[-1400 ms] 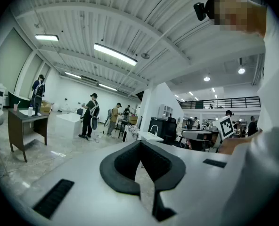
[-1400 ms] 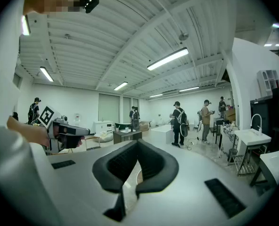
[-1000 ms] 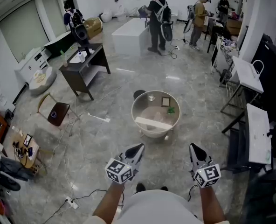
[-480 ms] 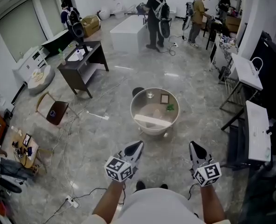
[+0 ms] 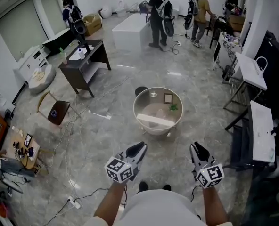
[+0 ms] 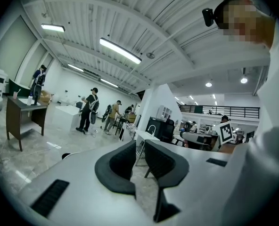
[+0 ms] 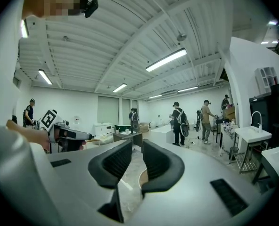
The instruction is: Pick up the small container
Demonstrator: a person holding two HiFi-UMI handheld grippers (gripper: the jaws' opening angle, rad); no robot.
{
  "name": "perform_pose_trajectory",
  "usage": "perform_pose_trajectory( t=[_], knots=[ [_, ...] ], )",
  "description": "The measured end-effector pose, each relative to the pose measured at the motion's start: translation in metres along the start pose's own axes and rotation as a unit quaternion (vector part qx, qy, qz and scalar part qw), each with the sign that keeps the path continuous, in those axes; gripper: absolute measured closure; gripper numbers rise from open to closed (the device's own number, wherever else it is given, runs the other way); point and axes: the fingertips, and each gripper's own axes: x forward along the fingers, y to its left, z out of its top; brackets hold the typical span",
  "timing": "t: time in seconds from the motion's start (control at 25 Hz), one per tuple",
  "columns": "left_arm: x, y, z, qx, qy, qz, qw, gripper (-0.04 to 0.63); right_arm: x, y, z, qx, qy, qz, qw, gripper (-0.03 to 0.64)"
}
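Observation:
A small clear container (image 5: 153, 95) stands at the far edge of a round glass table (image 5: 138, 102) on the floor ahead of me. Both grippers are held low in front of me, well short of the table. My left gripper (image 5: 139, 149) (image 6: 139, 147) points up and forward, its jaws opening with a narrow gap and nothing between them. My right gripper (image 5: 198, 149) (image 7: 137, 147) does the same, jaws opening and empty. The right gripper view catches the table's rim (image 7: 140, 177) below its jaws.
On the table also lie a small framed picture (image 5: 168, 98), a green item (image 5: 173, 108) and a long white board (image 5: 155, 122). A dark desk (image 5: 85, 62) and a chair (image 5: 58, 112) stand to the left, white tables (image 5: 262, 131) to the right. Cables (image 5: 83, 197) trail on the floor. Several people stand far back.
Both grippers' jaws have parted a little from shut. The hands stay in about the same place; the view has shifted slightly.

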Motion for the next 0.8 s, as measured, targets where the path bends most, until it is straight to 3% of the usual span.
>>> perform_pose_trajectory(
  t=[0.56,0.8],
  knots=[
    [-0.001,0.004,-0.005,-0.011,0.014,-0.019,0.9997,0.304,0.008,0.017,-0.005,0.005,0.01,0.011,1.0,0.367],
    [-0.007,0.012,-0.003,-0.017,0.011,-0.022,0.9995,0.252,0.013,0.025,-0.009,0.009,0.012,0.007,1.0,0.317]
  ],
)
